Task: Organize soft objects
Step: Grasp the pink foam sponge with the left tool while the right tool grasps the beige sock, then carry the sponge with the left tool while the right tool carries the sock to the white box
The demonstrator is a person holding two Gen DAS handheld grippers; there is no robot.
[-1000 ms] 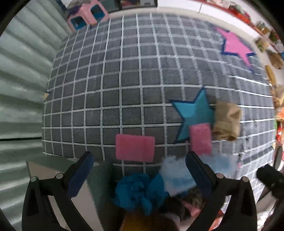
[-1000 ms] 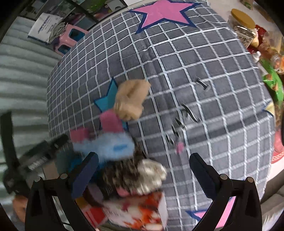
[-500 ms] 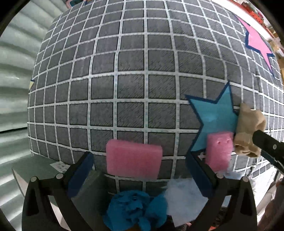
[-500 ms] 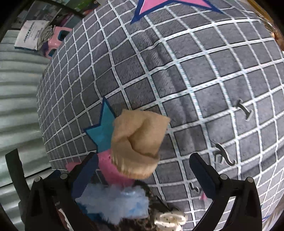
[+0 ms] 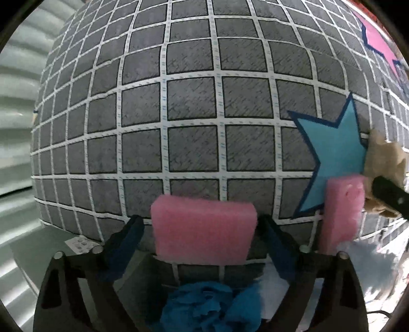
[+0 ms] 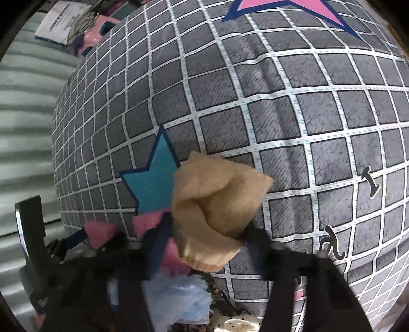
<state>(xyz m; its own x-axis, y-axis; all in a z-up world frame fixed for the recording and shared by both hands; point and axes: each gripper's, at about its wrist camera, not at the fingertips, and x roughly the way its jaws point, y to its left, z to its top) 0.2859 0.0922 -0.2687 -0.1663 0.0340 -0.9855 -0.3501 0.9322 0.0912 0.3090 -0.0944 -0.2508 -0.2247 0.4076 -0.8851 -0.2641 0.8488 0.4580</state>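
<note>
Soft objects, counted: two pink sponges, one tan cloth, one pale blue fluffy piece, one deep blue crumpled cloth, one dark spotted fabric item. All sit on or at the near edge of a grey grid-patterned blanket. The printed blue star serves as landmark.

Sponge one, the wide pink sponge, lies left of the blue star and nearer the blanket edge. It sits between the fingers of the left gripper; the blue pads stand at either end of it, close against the foam. Whether they press it or only flank it, cannot tell.

Sponge two, the narrow pink sponge, stands on end at the star's lower right point, touching the tan cloth's side.

Tan cloth, bunched and folded, overlaps the star's right arm. The right gripper has its two fingers at the cloth's lower left and lower right, tight to the fabric, jaws narrowed around it; it looks pinched.

Pale blue fluffy piece lies below the star, under the tan cloth, near the right gripper body. Deep blue crumpled cloth sits under the left gripper, below the wide sponge. Spotted fabric shows only at the frame's bottom edge in the right wrist view.

One pink star is printed far beyond the blue one.
</note>
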